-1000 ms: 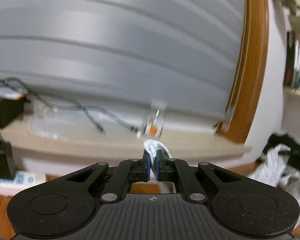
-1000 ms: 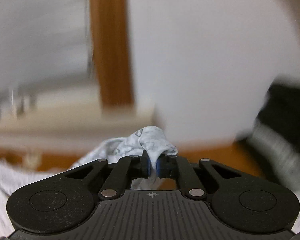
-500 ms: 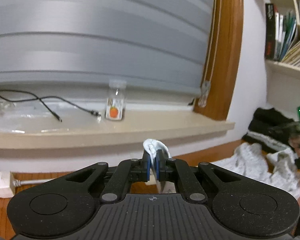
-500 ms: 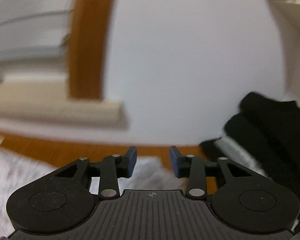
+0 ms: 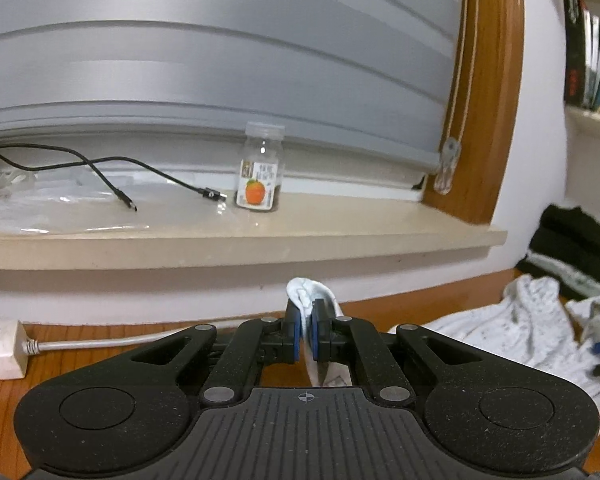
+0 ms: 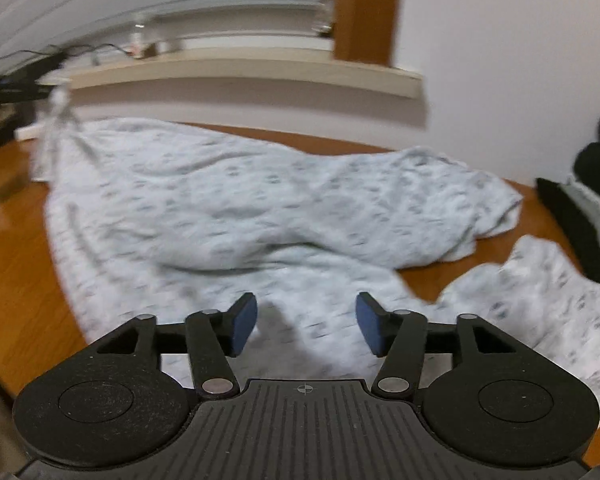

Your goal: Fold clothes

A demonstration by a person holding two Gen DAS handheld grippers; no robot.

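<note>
A white garment with a small grey print (image 6: 260, 208) lies spread over the wooden floor in the right wrist view, rumpled toward the right. My right gripper (image 6: 306, 328) hovers just above it, its jaws opening, with nothing pinched between the blue pads. In the left wrist view my left gripper (image 5: 307, 330) is shut on a corner of the same garment (image 5: 306, 294), which pokes up between the pads. The rest of the cloth (image 5: 512, 328) trails off to the right on the floor.
A beige window sill (image 5: 260, 240) carries a small jar with an orange label (image 5: 260, 174) and black cables (image 5: 112, 172). A white power strip (image 5: 0, 348) lies on the floor at left. Dark clothes (image 6: 596, 184) are piled at right by the wall.
My right gripper has let go of the garment corner, opened, and tipped down toward the cloth on the floor. My left gripper kept its grip while its view swung along the sill.
</note>
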